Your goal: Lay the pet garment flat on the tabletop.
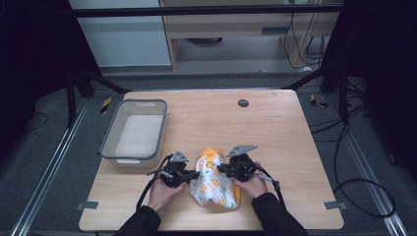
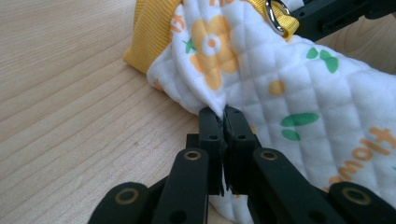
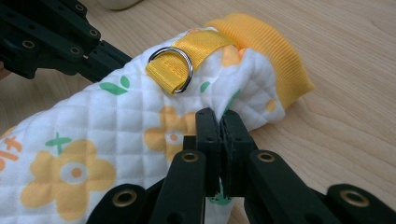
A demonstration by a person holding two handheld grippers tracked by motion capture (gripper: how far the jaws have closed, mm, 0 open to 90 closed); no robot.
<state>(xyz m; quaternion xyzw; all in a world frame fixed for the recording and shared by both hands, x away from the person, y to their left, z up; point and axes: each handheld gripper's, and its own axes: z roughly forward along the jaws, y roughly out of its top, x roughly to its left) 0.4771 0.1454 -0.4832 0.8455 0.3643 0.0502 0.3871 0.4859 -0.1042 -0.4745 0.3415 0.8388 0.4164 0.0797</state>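
Near the front edge of the light wooden table we record one white quilted garment with orange flowers, green leaves and yellow ribbed trim, lying crumpled between our two hands. Its yellow strap carries a metal D-ring on the upper side.

We list the left gripper with jaws pressed together on a pinched fold at the garment's left side; the left hand grips its handle.

We list the right gripper likewise closed, clamping a fold of quilted cloth close to the ribbed trim; the right hand holds it. Both grippers sit low over the table, facing each other across the garment.

Left of the garment and farther back, we note one grey rectangular plastic basket, standing apart from it.
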